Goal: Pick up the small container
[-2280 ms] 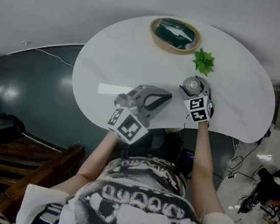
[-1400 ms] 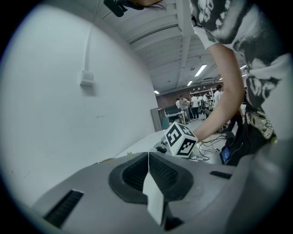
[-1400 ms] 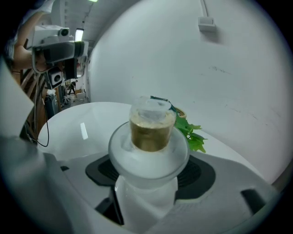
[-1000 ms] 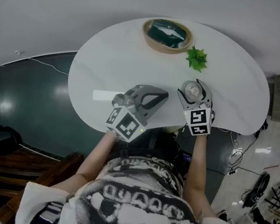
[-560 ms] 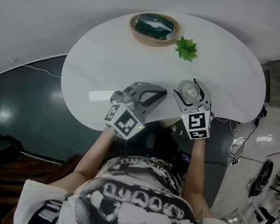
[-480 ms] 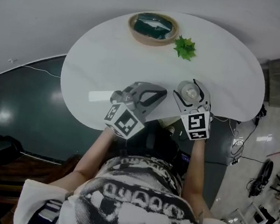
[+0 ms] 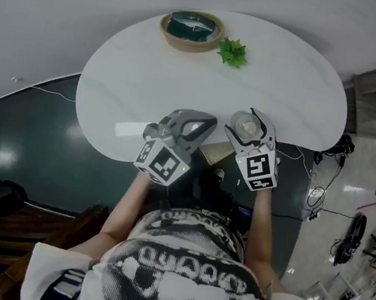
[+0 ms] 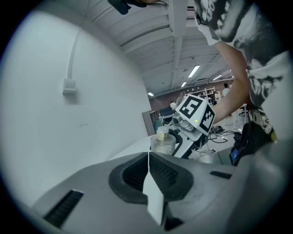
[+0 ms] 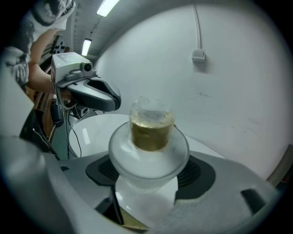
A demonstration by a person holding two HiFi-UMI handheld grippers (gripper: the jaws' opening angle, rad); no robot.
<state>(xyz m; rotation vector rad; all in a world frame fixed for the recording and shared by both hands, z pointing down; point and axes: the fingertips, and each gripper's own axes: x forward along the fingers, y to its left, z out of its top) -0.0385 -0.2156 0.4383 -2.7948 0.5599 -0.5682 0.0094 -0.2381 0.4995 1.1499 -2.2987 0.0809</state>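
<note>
**Small container clamped in the right gripper at the table's near edge**

The right gripper (image 9: 151, 177) has its jaws closed on the small container (image 9: 149, 155). The dark pads press on either side of its wide frosted body, and the jaws are apart only by that width. The container stands upright, long axis vertical, with its gold-brown cap (image 9: 147, 130) above the jaws. In the head view it shows as a pale round top (image 7: 245, 125) at the tip of that gripper, right at the near edge of the white table (image 7: 151, 64). Glossy white surface shows below the body in the right gripper view. Whether the base rests on the table or hangs just above it cannot be told; I judge the grasp secure and the lift under way or about to begin.

So the thing to pick up lies inside the right jaws, and any coming move is straight up, with the axis kept vertical.

The left gripper (image 8: 148, 171) has its jaws pressed together with nothing between them. It hovers near the same near edge, just to the left of the right gripper, and points toward the container. It takes no part in the grip.

At the table's far edge sits a bowl (image 7: 191, 27) with a green plant (image 7: 232, 51) just beside it, both well apart from the grippers.
</note>
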